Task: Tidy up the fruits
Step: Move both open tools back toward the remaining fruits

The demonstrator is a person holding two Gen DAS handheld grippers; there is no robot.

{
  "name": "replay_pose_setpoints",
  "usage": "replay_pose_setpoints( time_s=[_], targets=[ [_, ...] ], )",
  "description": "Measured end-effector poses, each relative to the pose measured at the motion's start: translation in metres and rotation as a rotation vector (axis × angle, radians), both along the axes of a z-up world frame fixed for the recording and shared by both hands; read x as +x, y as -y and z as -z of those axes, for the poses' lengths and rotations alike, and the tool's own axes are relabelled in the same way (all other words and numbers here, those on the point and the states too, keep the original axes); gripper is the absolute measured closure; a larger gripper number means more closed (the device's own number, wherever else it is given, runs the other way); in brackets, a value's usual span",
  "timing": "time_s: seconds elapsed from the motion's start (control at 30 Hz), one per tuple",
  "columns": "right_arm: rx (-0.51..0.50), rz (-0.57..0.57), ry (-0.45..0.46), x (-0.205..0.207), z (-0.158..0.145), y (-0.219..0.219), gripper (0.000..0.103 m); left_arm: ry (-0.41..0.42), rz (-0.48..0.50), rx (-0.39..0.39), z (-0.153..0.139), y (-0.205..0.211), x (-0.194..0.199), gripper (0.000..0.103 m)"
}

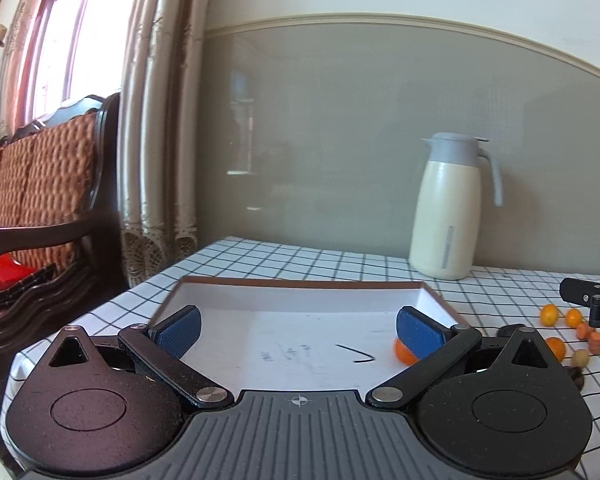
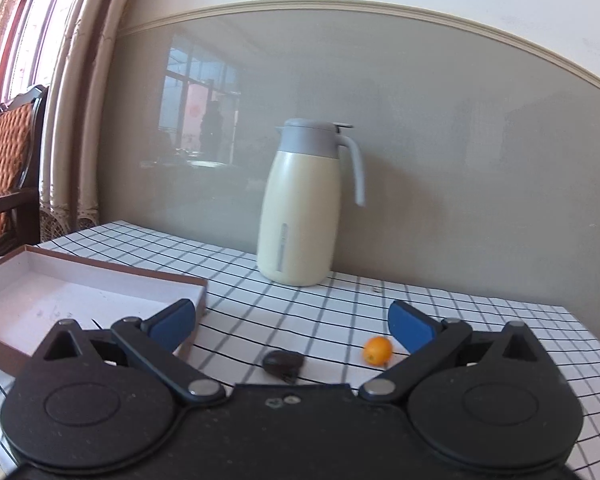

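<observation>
My left gripper (image 1: 298, 330) is open and empty above a shallow white box with a brown rim (image 1: 300, 282). One small orange fruit (image 1: 403, 352) lies in the box, partly hidden behind the right fingertip. More small orange fruits (image 1: 549, 314), two carrot-like pieces (image 1: 596, 341), an olive-coloured fruit (image 1: 580, 357) and dark fruits (image 1: 574, 374) lie on the cloth to the right. My right gripper (image 2: 292, 326) is open and empty over the cloth. A dark fruit (image 2: 283, 363) and a small orange fruit (image 2: 377, 351) lie between its fingers. The box (image 2: 100, 270) is at its left.
A cream thermos jug with a grey lid (image 1: 448, 208) stands at the back of the checked tablecloth (image 1: 340, 264), also in the right wrist view (image 2: 304, 204). A wooden sofa (image 1: 40, 184) and curtain (image 1: 160, 120) are left of the table. The grey wall is close behind.
</observation>
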State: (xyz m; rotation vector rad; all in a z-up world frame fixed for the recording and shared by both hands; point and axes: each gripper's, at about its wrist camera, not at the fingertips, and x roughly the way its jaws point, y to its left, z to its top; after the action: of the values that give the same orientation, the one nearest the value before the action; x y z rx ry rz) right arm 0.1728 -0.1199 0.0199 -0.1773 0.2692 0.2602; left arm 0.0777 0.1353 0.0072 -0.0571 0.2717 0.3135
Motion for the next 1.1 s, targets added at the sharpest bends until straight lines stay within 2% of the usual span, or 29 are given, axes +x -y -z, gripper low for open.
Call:
replay_pose_setpoints(
  time_s=[0.37,0.73,1.1],
  targets=[
    [-0.006,0.044,-0.001,-0.027,0.001,0.042,0.006,0.007,0.109,0.01,-0.002,0.052,0.006,0.0],
    [0.005,0.115,-0.026,-0.029,0.005,0.084,0.006,-0.017,0.202,0.032,0.001,0.1,0.019,0.0],
    [0.009,0.175,-0.045,-0.031,0.011,0.121,0.006,-0.048,0.278,0.018,0.012,0.145,0.034,0.0]
  ],
)
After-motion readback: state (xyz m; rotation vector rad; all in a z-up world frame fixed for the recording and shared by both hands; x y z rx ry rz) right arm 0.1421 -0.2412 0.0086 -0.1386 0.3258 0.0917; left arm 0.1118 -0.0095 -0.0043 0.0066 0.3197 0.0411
